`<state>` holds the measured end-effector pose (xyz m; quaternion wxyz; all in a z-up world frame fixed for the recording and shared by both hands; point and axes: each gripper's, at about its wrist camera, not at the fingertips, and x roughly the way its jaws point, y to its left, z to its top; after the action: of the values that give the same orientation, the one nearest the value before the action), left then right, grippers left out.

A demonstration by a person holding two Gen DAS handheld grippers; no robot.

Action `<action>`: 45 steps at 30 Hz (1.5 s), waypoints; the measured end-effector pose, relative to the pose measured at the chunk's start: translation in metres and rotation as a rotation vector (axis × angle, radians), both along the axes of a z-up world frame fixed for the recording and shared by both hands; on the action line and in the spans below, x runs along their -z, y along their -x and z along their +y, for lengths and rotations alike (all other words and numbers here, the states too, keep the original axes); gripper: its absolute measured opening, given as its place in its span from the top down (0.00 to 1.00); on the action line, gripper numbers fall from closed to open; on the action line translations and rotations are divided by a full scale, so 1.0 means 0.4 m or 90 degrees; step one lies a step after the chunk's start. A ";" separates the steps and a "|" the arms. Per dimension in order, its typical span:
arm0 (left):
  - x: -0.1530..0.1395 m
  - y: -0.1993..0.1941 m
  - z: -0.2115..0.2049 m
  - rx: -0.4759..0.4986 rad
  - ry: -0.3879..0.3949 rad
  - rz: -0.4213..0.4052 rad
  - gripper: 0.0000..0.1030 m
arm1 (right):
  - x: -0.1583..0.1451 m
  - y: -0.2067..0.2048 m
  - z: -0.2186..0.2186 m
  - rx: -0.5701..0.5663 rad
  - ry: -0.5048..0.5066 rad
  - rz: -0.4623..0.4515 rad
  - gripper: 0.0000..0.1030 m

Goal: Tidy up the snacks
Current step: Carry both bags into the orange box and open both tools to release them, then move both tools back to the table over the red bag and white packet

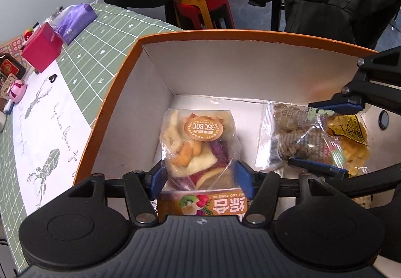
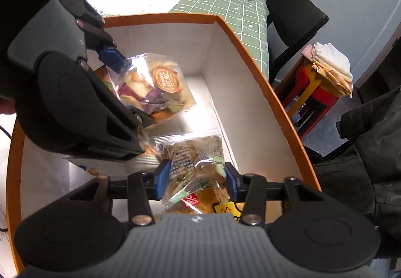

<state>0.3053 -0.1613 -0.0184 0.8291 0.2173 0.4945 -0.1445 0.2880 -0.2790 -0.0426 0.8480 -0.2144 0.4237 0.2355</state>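
On my left, the left gripper (image 1: 200, 177) has its blue fingers (image 1: 156, 177) spread just wider than the clear bag of mixed dried fruit chips (image 1: 198, 147), which lies between them on the floor of the orange-rimmed white cardboard box (image 1: 155, 69); bare floor runs ahead to the far wall. To the right, my right gripper (image 2: 195, 177) is clamped on the clear packet of brown crackers (image 2: 193, 155), close by the box's right wall.

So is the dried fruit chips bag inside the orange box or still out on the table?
Inside. The dried fruit chips bag lies on the white floor of the orange box, box walls around it.
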 end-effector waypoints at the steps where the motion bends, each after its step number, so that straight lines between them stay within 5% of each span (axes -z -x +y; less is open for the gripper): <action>1: -0.003 0.002 0.000 0.001 -0.002 -0.002 0.24 | 0.002 0.000 0.003 0.000 0.005 0.001 0.52; 7: -0.043 0.020 0.004 0.001 -0.005 -0.024 0.17 | -0.012 0.014 0.004 0.008 0.008 -0.010 0.25; 13: -0.113 0.059 0.029 -0.016 0.031 -0.049 0.17 | -0.060 0.056 0.010 0.008 0.018 -0.054 0.15; 29: -0.283 0.276 0.159 -0.120 0.086 -0.135 0.17 | -0.170 0.249 0.056 0.023 -0.104 -0.161 0.14; 35: -0.299 0.373 0.225 -0.146 0.075 -0.194 0.17 | -0.182 0.337 0.094 0.008 -0.165 -0.190 0.14; 45: -0.267 0.503 0.359 -0.209 0.135 -0.191 0.17 | -0.143 0.454 0.186 -0.020 -0.247 -0.199 0.15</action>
<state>0.1040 -0.0176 0.0884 0.9237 0.0646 0.3767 -0.0248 0.1066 -0.2046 0.0147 0.9247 -0.0875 0.2311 0.2895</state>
